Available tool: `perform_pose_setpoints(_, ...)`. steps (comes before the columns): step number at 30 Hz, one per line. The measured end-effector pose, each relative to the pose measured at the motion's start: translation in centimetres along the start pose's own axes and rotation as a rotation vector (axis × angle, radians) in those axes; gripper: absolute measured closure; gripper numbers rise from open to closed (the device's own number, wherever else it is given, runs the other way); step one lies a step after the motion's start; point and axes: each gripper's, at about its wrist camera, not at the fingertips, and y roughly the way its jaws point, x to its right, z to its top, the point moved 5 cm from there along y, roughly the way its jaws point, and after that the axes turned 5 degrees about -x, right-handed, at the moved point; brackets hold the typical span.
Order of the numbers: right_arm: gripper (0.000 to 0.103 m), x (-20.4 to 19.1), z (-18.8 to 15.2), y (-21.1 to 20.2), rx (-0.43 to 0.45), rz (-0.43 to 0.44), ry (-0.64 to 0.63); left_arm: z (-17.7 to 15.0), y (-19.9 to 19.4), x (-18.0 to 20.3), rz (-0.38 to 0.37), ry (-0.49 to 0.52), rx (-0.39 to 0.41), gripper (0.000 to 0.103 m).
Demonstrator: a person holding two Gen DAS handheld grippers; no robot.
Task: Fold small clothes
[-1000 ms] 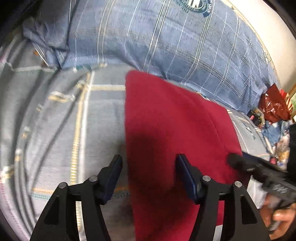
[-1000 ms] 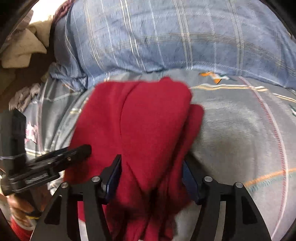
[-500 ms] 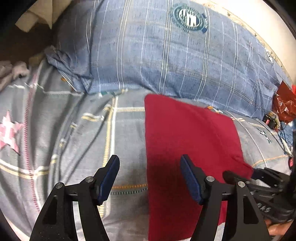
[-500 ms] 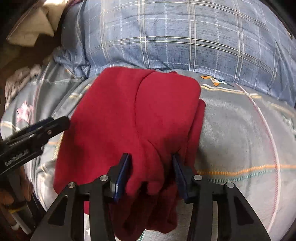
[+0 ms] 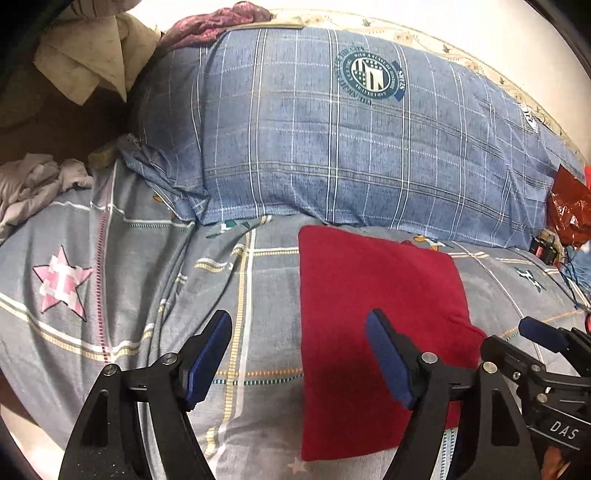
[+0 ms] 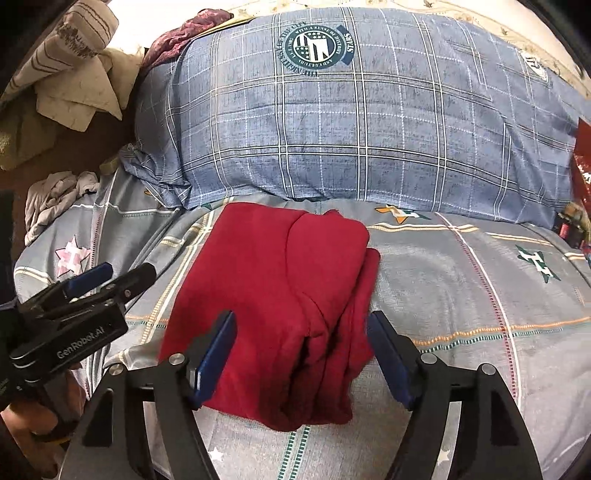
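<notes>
Bed scene: grey patterned bedsheet [image 5: 122, 332] with star prints, big blue plaid pillow [image 5: 351, 147] across the back.

Red garment [image 6: 280, 295] lies on the sheet just in front of the pillow, folded into a compact rectangle. Left wrist view shows its left edge straight and the top flat [image 5: 369, 306]. Right wrist view shows stacked layers bunched along its right and near side, a bit lumpy, so not a fully crisp fold.

Left gripper [image 5: 299, 358] is released, jaws opening, nothing between the pads. It hovers over the sheet and the garment's left edge, apparently clear of the cloth. Right gripper [image 6: 303, 354] is also released, jaws opening. The garment's near bunched end sits between its fingers, but the pads are not pressing on it. Each gripper is visible in the other's view, one either side of the garment.

Progress judgement: this piece looks folded and let go, basically done. What may be left is tidying the bunched right side and moving on to other clothes.

No real containers in view. Crumpled grey-white cloth [image 6: 55, 195] lies at the bed's left edge, beige cloth [image 5: 92, 62] is piled at upper left, and a maroon fabric [image 5: 218, 22] lies behind the pillow. Red plastic bag [image 5: 569, 206] at far right, contents cannot be made out.
</notes>
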Motion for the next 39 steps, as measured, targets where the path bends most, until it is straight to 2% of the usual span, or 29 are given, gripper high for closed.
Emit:
perform_pose_setpoints(4,0.024,0.0,-0.3,-0.3,-0.002,0.014,0.027,0.0,-0.8,-0.1,-0.008,0.000,0.009,0.026)
perform_pose_setpoints(11,0.024,0.0,-0.5,-0.8,-0.001,0.015,0.049,0.0,-1.4,-0.6,-0.009,-0.005,0.028,0.026)
perform_pose_setpoints(39,0.023,-0.5,-0.8,0.6,-0.037,0.011,0.047,0.2,0.2,-0.7,0.002,0.012,0.008,0.026)
